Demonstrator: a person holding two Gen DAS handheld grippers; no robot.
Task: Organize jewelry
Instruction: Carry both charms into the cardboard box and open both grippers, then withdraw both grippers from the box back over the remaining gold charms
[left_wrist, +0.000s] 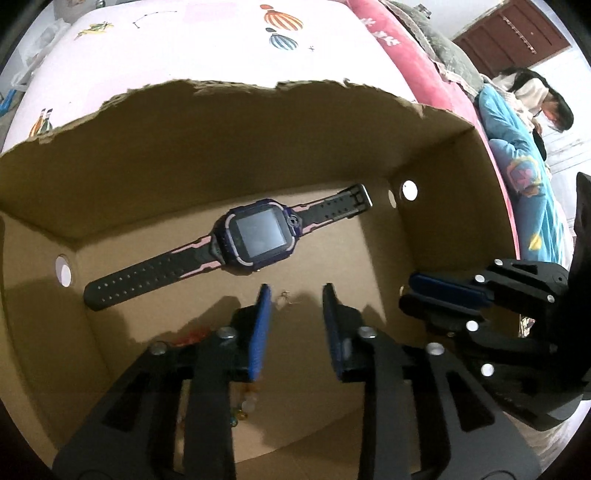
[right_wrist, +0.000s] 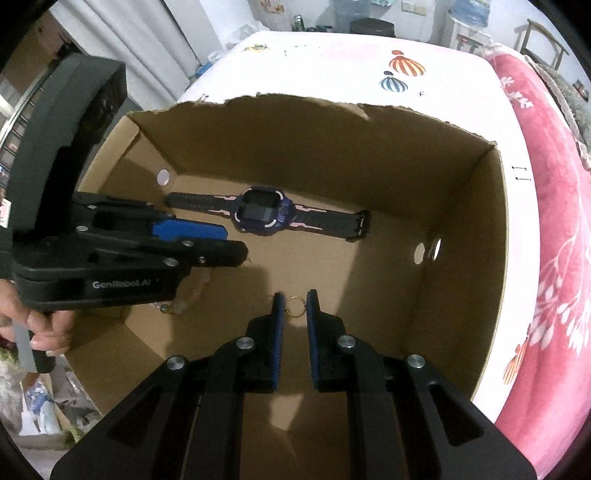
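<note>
Inside the cardboard box (right_wrist: 461, 206) we hold both grippers; our right gripper (right_wrist: 295, 301) pinches a small gold ring (right_wrist: 294, 307); our left gripper (left_wrist: 297, 295) gapes empty near the watch (left_wrist: 255, 236); beads (left_wrist: 245, 404) lie beneath it.

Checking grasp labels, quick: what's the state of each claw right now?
Left claw: open, nothing between its pads.
Right claw: closed on a small gold ring.

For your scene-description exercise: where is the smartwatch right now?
In both wrist views the smartwatch lies flat on the floor of the cardboard box, near its far wall, beyond both grippers.
</note>
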